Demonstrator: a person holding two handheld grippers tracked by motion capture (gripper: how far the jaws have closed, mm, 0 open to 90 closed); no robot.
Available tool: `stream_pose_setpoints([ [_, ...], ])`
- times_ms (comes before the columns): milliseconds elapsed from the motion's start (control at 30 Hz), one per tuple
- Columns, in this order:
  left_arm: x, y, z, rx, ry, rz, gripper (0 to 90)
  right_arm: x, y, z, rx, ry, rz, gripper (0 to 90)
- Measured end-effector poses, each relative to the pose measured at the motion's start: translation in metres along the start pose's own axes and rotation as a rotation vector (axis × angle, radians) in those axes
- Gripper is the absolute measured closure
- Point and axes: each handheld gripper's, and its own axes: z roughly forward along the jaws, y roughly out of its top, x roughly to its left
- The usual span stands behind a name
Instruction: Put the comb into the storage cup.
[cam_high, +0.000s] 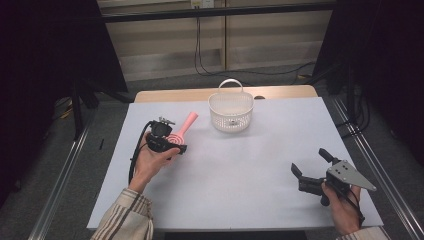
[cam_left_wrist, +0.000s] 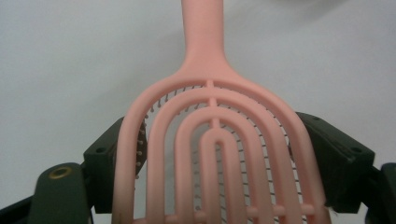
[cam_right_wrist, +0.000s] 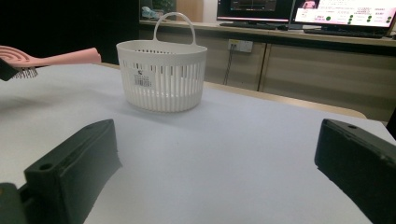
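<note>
A pink vented hairbrush (cam_high: 182, 129) is held above the white table, its handle pointing toward the basket. My left gripper (cam_high: 170, 142) is shut on its head; in the left gripper view the black jaws press on both sides of the hairbrush (cam_left_wrist: 215, 140), bristles facing down. A white slotted basket (cam_high: 230, 111) with an upright handle stands at the far middle of the table. My right gripper (cam_high: 310, 162) rests at the near right with its jaws wide apart and nothing between them. In the right gripper view the basket (cam_right_wrist: 161, 74) stands ahead and the hairbrush (cam_right_wrist: 51, 58) hangs at the far left.
The white table top (cam_high: 240, 165) lies on a wooden table whose far edge (cam_high: 175, 95) shows behind the basket. Metal rails (cam_high: 60, 185) run along both sides. Cables hang on the wall behind.
</note>
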Motion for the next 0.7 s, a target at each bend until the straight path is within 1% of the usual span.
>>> stream_pose_setpoints([
  [67, 0.001, -0.001, -0.005, -0.009, 0.000, 0.009, 20.3, 0.000, 0.000, 0.000, -0.001, -0.003, 0.000, 0.0],
  [167, 0.002, -0.001, -0.008, -0.017, 0.000, 0.017, 20.3, 0.000, 0.000, 0.000, -0.002, -0.001, 0.000, 0.0],
  [300, 0.004, -0.002, -0.012, -0.039, -0.010, 0.009, 20.3, 0.000, 0.000, 0.000, -0.003, -0.003, 0.001, 0.0],
  [333, 0.005, -0.002, -0.013, -0.040, -0.017, 0.006, 20.3, 0.000, 0.000, 0.000, -0.004, -0.002, 0.002, 0.0],
  [367, 0.004, -0.002, -0.014, -0.052, -0.022, 0.003, 20.3, 0.000, 0.000, 0.000, -0.005, -0.004, 0.002, 0.0],
  [400, 0.005, -0.002, -0.016, -0.056, -0.023, 0.015, 20.3, 0.000, 0.000, 0.000, -0.005, -0.004, 0.002, 0.0],
  [533, 0.004, -0.002, -0.020, -0.072, -0.041, 0.026, 20.3, 0.000, 0.000, 0.000, -0.002, -0.002, 0.000, 0.0],
  [567, 0.003, -0.003, -0.021, -0.077, -0.056, 0.013, 20.3, 0.000, 0.000, 0.000, -0.002, -0.002, 0.000, 0.0],
  [600, 0.002, -0.003, -0.023, -0.080, -0.055, 0.021, 20.3, 0.000, 0.000, 0.000, -0.003, -0.002, 0.002, 0.0],
  [667, 0.001, -0.002, -0.025, -0.091, -0.064, 0.025, 20.3, 0.000, 0.000, 0.000, -0.004, -0.004, 0.003, 0.0],
  [700, 0.000, -0.002, -0.026, -0.094, -0.068, 0.036, 20.3, 0.000, 0.000, 0.000, -0.003, -0.004, 0.003, 0.0],
])
